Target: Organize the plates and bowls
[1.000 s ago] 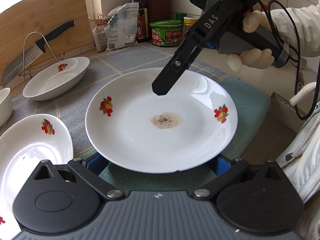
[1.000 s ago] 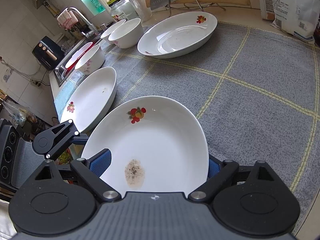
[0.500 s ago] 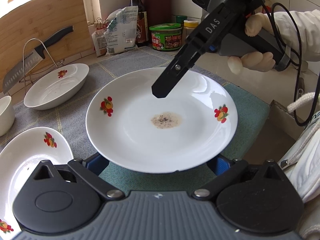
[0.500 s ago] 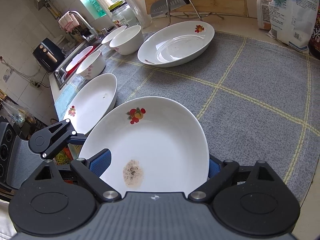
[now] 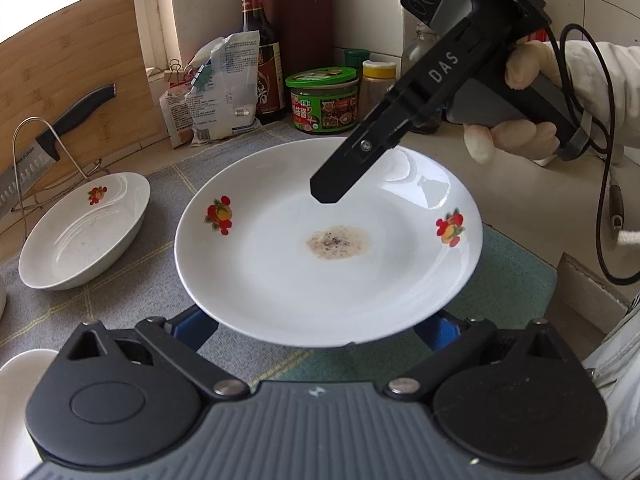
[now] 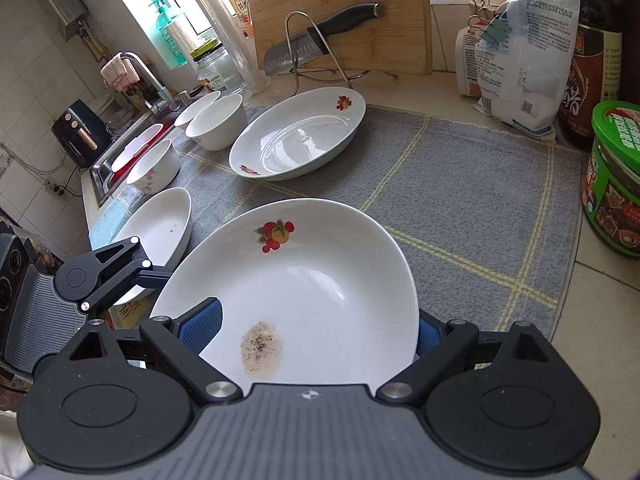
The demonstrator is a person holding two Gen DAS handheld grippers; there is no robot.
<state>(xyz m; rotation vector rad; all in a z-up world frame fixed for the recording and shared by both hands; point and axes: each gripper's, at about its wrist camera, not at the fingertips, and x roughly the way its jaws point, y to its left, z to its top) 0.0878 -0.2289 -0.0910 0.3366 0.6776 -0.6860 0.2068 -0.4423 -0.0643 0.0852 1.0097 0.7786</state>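
A white plate (image 5: pixel 280 280) with fruit decals and a brown stain hangs above the grey mat (image 5: pixel 132 300), held from two sides. My left gripper (image 5: pixel 316 330) is shut on its near rim, and its blue fingers (image 5: pixel 196 326) show under the edge. In the right wrist view the same plate (image 6: pixel 320 280) fills the span of my right gripper (image 6: pixel 314 330), whose jaws stand wide and shut on it. The right gripper's finger (image 5: pixel 332 188) reaches over the far rim. The left gripper's finger (image 6: pixel 154 276) touches the left rim.
A deep oval dish (image 6: pixel 296 140) sits at the back of the mat (image 6: pixel 460 200), another plate (image 6: pixel 160 224) to the left, and bowls (image 6: pixel 218 126) near the sink. Behind stand a knife on a wire rack (image 6: pixel 312 40), bags, a sauce bottle and a green jar (image 6: pixel 612 180).
Both grippers have carried the plate to the right and slightly up. The oval dish and the other plate have slid toward the left edge of the left wrist view.
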